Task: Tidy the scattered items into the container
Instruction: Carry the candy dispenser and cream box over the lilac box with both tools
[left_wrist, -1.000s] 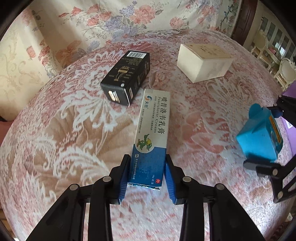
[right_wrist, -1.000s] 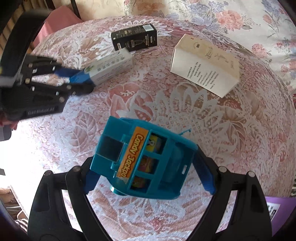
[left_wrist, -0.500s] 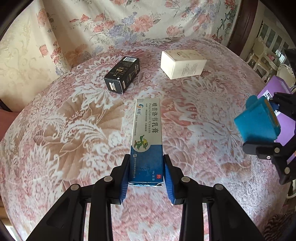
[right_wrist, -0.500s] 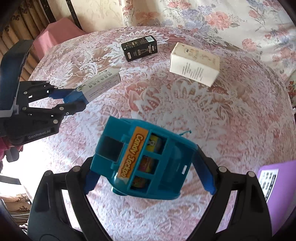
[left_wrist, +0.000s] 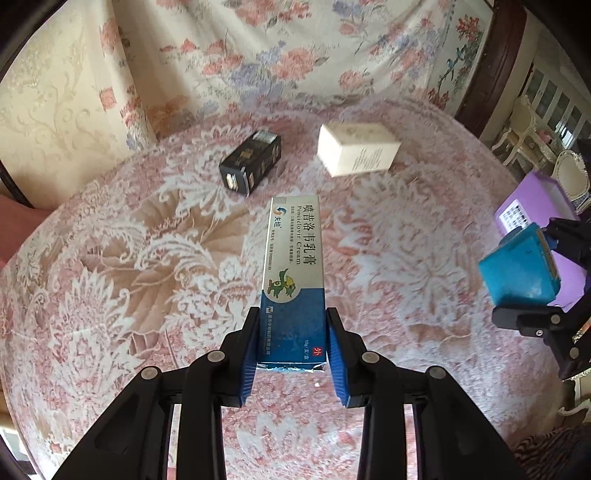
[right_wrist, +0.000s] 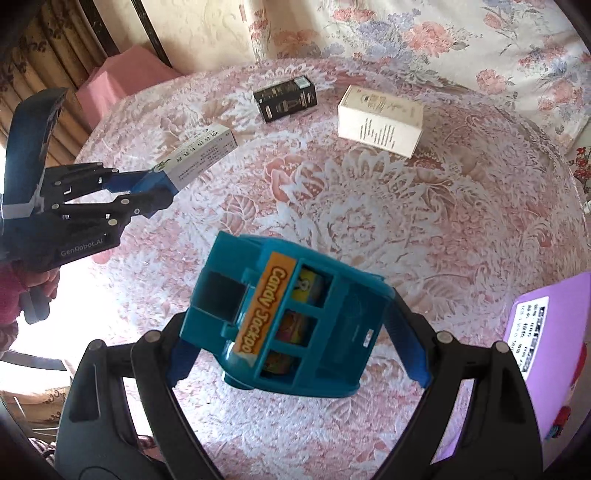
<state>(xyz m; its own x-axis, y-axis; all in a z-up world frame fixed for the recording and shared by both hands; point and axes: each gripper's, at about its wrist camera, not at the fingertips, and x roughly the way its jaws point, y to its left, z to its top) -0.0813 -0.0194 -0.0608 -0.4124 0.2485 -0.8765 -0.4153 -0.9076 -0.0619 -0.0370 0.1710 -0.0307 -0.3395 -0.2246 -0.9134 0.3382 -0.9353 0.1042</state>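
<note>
1. Your left gripper (left_wrist: 291, 332) is pinching the blue end of a long cream carton (left_wrist: 293, 266); its jaws are pressing on both narrow sides, and the carton is pointing away from you, clear of the bench (left_wrist: 110, 280).
2. Your right gripper (right_wrist: 295, 339) is clamping a teal candy dispenser (right_wrist: 288, 325); its jaws are standing wide, one blue pad on each side of the toy, which is hanging tilted above the lace cloth with its orange "Candy Jackpot" label facing up.
3. You are leaving two items lying on the bench: a black box (right_wrist: 285, 98) and, just to its right in the right wrist view, a white box (right_wrist: 380, 120). They are apart from each other, both near the far edge by the floral fabric (left_wrist: 280, 48).
4. A purple container (right_wrist: 550, 354) is sitting at the bench's right edge; a printed label is showing on it. In the left wrist view it is lying right behind the dispenser.
5. In the right wrist view your left gripper is appearing at the left, with a hand (right_wrist: 40, 284) and a red sleeve (right_wrist: 9, 295) behind it.
</note>
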